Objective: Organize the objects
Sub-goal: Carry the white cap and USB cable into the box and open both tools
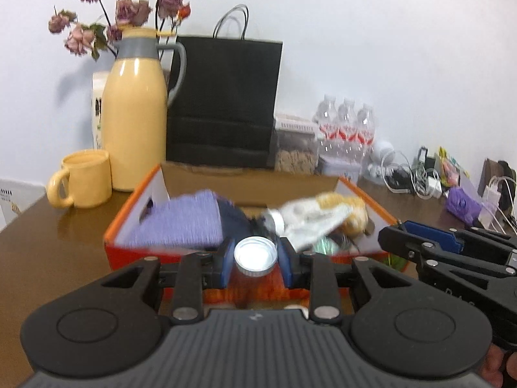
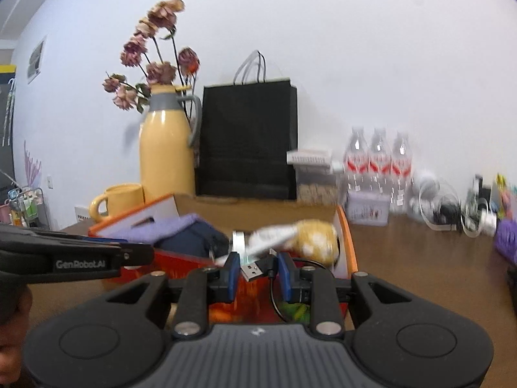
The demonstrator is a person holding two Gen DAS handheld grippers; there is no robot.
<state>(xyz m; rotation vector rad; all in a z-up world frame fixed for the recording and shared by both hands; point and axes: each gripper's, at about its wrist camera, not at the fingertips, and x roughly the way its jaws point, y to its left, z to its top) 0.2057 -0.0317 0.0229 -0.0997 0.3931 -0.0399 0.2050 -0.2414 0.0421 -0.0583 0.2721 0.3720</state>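
While hovering at the near wall of the orange box (image 1: 113, 249), left gripper (image 1: 256, 260) clamped on a silver-lidded jar (image 1: 256, 255), right gripper (image 2: 259, 274) pinching a black USB cable (image 2: 258, 267). Box stuffed with purple cloth (image 1: 184, 223); yellow jug (image 1: 135, 113), mug (image 1: 82, 177), black bag (image 1: 223, 103) crowding behind.

Box (image 1: 200, 257) sits mid-table (image 1: 48, 242); cloth (image 1: 184, 220) in its left half, tube (image 1: 303, 223) and plush toy (image 1: 349, 210) in its right. Mug (image 1: 85, 177) left of box, flask (image 1: 135, 110) behind mug, paper bag (image 1: 223, 103) behind box. Water bottles (image 1: 347, 126) right of bag, cable clutter (image 1: 410, 174) further right. Left tool (image 1: 255, 266) holds jar (image 1: 256, 255) at box's near wall; right tool (image 2: 258, 273) holds USB cable (image 2: 258, 268) beside it.
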